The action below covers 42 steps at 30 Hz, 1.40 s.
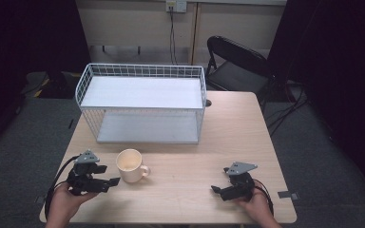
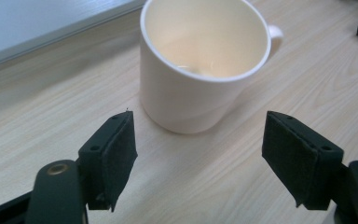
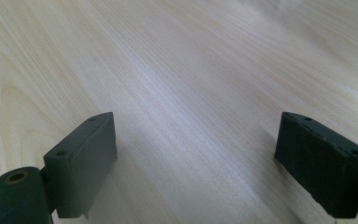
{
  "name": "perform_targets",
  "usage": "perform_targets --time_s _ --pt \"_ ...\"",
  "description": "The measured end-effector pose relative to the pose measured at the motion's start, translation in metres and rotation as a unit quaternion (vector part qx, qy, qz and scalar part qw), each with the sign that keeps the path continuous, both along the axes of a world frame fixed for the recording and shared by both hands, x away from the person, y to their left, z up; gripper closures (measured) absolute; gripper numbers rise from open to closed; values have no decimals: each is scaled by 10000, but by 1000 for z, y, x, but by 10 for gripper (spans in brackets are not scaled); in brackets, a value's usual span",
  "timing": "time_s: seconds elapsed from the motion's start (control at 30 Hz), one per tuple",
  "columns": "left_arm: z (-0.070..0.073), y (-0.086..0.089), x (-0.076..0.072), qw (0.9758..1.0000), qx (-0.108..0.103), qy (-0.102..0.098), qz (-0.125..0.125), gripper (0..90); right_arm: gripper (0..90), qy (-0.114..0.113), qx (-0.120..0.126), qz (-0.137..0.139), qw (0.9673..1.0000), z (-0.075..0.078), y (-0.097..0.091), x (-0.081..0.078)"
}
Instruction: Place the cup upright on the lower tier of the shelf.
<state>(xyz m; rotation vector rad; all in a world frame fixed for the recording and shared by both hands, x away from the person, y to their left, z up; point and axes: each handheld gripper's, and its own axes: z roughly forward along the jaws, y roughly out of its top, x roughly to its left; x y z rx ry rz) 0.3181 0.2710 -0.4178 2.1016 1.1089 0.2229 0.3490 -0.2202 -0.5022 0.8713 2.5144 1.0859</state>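
One mug stands upright on the counter in the high view, near the left side, its handle pointing right. One white wire rack with two shelves sits beyond it at the far side. Two tongs are held at the near edge: the left tongs just left of the mug and aimed at it, not touching, and the right tongs well apart on the right. One black folding chair stands past the far right corner.

In the left gripper view, the left tongs stand apart with the mug just beyond the two pads, not between them. The mug is empty.

In the right gripper view, the right tongs stand wide apart over bare counter, clamped on nothing.
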Motion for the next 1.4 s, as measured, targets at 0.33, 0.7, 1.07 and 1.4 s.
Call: perform_targets --time_s 0.33,0.7,1.07,1.4 --pt "22 -4 7 9999 34 -130 87 266 118 0 -1 0 10000 0 0 0" --pt "17 -9 24 9991 23 -106 413 290 118 0 1 0 10000 0 0 0" --pt "12 -21 37 9980 164 -113 597 326 118 -1 1 -5 10000 0 0 0" --pt "1 -33 48 9979 182 -11 624 368 118 -2 0 -4 10000 0 0 0"
